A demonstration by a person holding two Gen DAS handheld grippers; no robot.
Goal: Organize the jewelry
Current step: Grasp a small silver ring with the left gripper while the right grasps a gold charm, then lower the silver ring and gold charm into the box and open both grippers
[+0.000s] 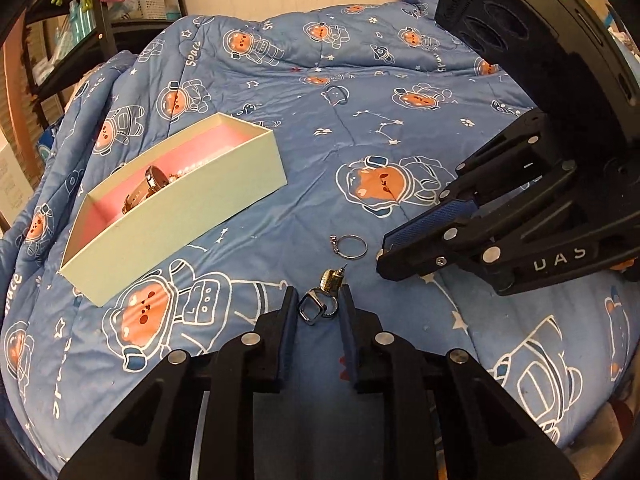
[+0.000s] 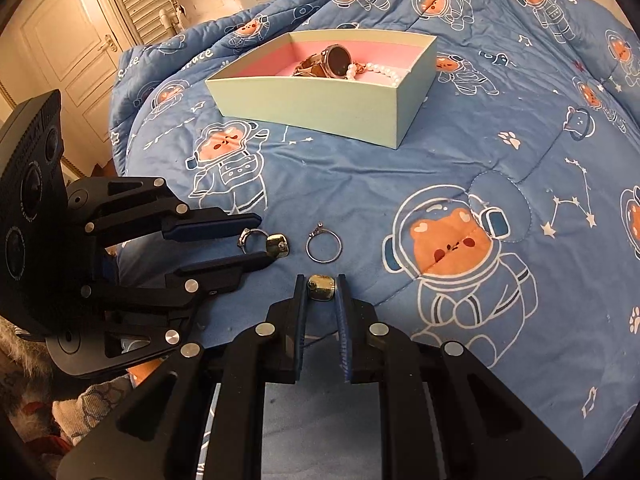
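Note:
A pale green box [image 1: 180, 216] with pink lining lies on the blue bedspread; it also shows in the right wrist view [image 2: 320, 104], holding a watch [image 2: 334, 60] and a pearl bracelet [image 2: 376, 70]. My left gripper [image 1: 318, 304] is open around a silver ring [image 1: 314, 306], with a gold earring [image 1: 332, 280] just beyond it; both show in the right wrist view, the ring [image 2: 248, 236] and the earring [image 2: 278, 246]. A thin silver ring [image 1: 350, 246] lies between the grippers, also in the right wrist view [image 2: 324, 246]. My right gripper [image 2: 321, 290] is shut on a second gold earring [image 2: 321, 287].
The bedspread [image 1: 360, 100] with astronaut bear print covers the whole work area. A black shelf [image 1: 80, 20] with baskets and toys stands at the far left. A door and louvred panel [image 2: 80, 40] are behind the bed.

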